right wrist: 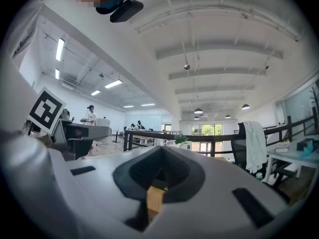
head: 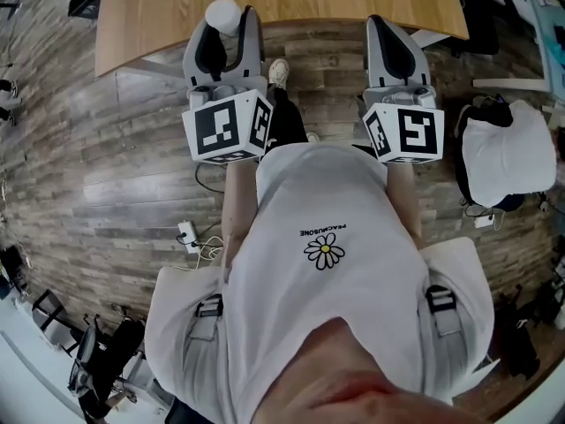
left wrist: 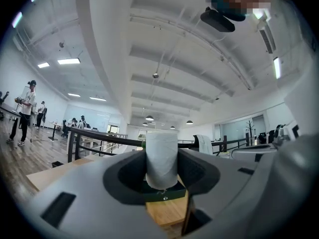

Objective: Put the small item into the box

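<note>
A small white cylinder (head: 222,14) stands upright between the jaws of my left gripper (head: 223,30), which is shut on it. In the left gripper view the same cylinder (left wrist: 161,157) fills the gap between the grey jaws and rises above them. My right gripper (head: 391,35) is held level with the left one, its jaws together and nothing between them; the right gripper view shows that gripper (right wrist: 159,177) closed. Both grippers are raised at chest height near the edge of a wooden table (head: 159,16). No box shows in any view.
A chair with a white cloth over a dark bag (head: 508,153) stands at the right. A power strip with cables (head: 187,234) lies on the plank floor at the left. Dark gear (head: 97,360) sits behind me at the lower left. A black railing (right wrist: 209,139) runs ahead.
</note>
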### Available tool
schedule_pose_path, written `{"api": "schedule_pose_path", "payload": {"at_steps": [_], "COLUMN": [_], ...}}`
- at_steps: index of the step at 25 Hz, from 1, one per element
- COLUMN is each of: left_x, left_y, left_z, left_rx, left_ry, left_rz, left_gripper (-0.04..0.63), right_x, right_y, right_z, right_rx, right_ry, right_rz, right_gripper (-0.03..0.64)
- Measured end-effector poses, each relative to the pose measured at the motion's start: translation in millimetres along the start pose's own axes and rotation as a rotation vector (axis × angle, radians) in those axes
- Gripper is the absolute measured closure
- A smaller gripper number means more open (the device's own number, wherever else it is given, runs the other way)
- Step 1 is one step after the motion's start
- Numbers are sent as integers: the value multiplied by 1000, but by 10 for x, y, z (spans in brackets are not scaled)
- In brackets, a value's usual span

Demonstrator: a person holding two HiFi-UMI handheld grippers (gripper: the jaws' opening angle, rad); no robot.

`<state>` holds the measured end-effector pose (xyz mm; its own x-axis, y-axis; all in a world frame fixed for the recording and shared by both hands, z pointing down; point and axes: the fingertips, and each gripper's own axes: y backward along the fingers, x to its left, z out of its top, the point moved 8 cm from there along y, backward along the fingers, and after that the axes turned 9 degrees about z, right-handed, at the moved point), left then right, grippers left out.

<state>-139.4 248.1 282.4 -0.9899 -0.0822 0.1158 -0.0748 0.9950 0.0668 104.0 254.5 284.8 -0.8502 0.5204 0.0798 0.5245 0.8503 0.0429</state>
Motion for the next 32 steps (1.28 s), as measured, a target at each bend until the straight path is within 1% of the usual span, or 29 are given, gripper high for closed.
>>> {"api": "schedule_pose_path", "payload": {"at_steps": [4, 7, 9, 13, 16, 19, 22, 25, 27, 30, 32], "left_x": [137, 287, 384, 593, 725, 799, 821, 785, 762, 762, 766], "left_y": [-524, -1022, -1392, -2156, -2590, -2919, -3149, -3278, -3371, -3379, -3333], "left_z": [-62, -84, -98, -111, -68, -14, -27, -139, -218, -258, -239], "left_rx": [11, 2, 5, 51, 60, 65, 74, 101, 111, 113, 114], "left_ry": [49, 56, 62, 43, 17, 37, 52, 36, 14, 3, -9], "left_rz": [-46, -65, -95, -179, -209, -230, -226, -224, -215, -178, -163], "left_gripper": [403, 403, 403, 403, 403, 403, 403, 403, 403, 402, 403], "right_x": [-105, -231, -329, -459, -516, -640, -808, -972, -1087, -1205, -1227], "right_y": [-514, -1017, -1357, -2055, -2478, -2749, -2925, -2991, -3020, -3013, -3001], "right_z": [-9, 5, 14, 85, 136, 179, 186, 121, 66, 18, 9], "right_rx": [7, 6, 7, 28, 52, 55, 59, 70, 50, 7, 2], "right_ry": [39, 60, 59, 53, 55, 50, 53, 39, -9, -105, -111], "right_rz": [3, 8, 3, -6, -20, -58, -88, -101, -108, -110, -103], "right_gripper": [612, 612, 612, 612, 612, 612, 612, 612, 612, 612, 612]}}
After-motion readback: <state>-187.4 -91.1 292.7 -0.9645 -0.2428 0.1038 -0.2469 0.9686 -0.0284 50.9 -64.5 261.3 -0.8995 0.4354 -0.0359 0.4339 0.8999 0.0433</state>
